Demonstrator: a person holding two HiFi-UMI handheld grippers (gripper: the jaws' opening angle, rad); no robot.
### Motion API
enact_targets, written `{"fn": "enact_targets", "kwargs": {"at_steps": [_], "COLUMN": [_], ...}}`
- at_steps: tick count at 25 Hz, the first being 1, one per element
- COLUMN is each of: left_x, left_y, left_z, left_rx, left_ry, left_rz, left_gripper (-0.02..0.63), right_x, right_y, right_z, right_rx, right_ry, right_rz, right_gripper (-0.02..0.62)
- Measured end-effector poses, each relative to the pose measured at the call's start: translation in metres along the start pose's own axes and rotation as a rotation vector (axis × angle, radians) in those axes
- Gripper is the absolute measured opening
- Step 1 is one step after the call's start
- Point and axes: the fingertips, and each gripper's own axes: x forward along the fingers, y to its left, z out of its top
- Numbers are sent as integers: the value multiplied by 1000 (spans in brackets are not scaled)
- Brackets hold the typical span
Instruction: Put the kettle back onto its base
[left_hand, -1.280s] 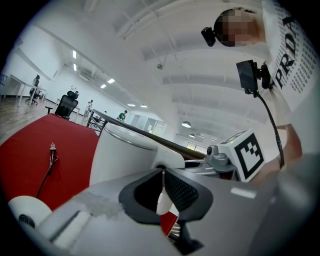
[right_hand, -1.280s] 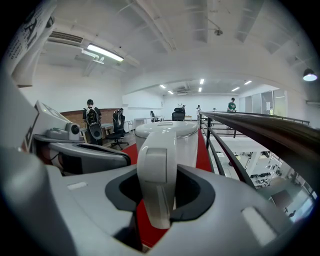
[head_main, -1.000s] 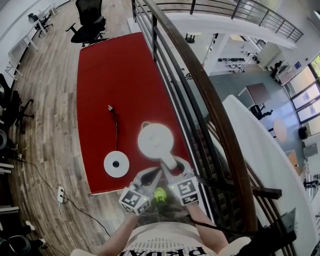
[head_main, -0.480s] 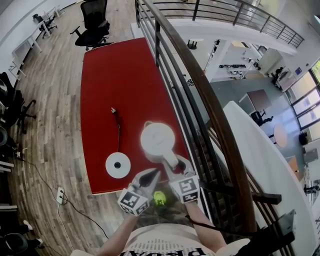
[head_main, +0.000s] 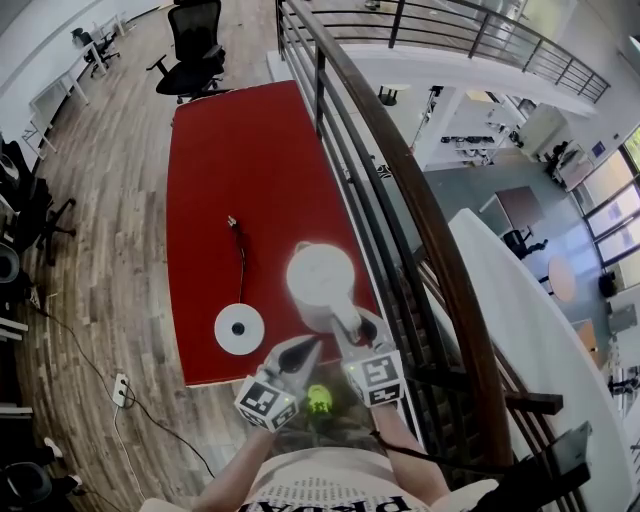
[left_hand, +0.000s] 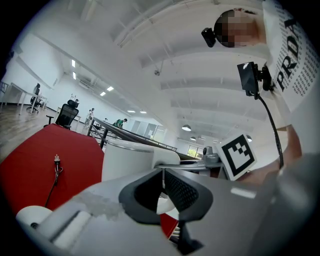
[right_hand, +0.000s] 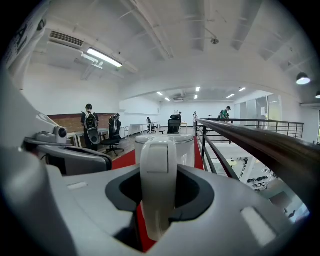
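looking steeply down on a long red surface (head_main: 240, 150) that runs beside a dark stair railing (head_main: 400, 190). lying flat near the close end of it, a round white base (head_main: 239, 328), with a black cord (head_main: 241, 265) trailing from the base toward the far end. standing upright just to the right of the base, apart from it and not on it, a white kettle (head_main: 318, 280). cannot tell whether resting on the surface or held just above it. pinching the kettle's handle (right_hand: 158, 175) from both sides, the right claw (head_main: 352, 328), reaching in from the near edge, to the right of the base. hanging nearer than the base and a little to its right, close to the handle, the left claw (head_main: 303, 350), jaws pressed together at the tips with nothing between them. well beyond the base, past the far end of the surface, a black office chair (head_main: 197, 45) on a wooden floor (head_main: 110, 200).
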Motion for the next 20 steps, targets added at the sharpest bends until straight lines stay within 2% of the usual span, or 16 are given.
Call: {"fn": "enact_targets", "kwargs": {"at_steps": [7, 20], "left_x": [3, -8], "left_y": [-5, -23], "left_z": [20, 70], "left_rx": [26, 68], "left_ry": [-43, -117], "left_rz": [-18, -17], "left_gripper": [6, 6], "right_x": [-11, -35], "right_y": [-9, 5], "right_z": [16, 64], "right_rx": [-8, -38], "right_ry": [-33, -99], "right_rz": [-19, -5], "right_gripper": [126, 126]}}
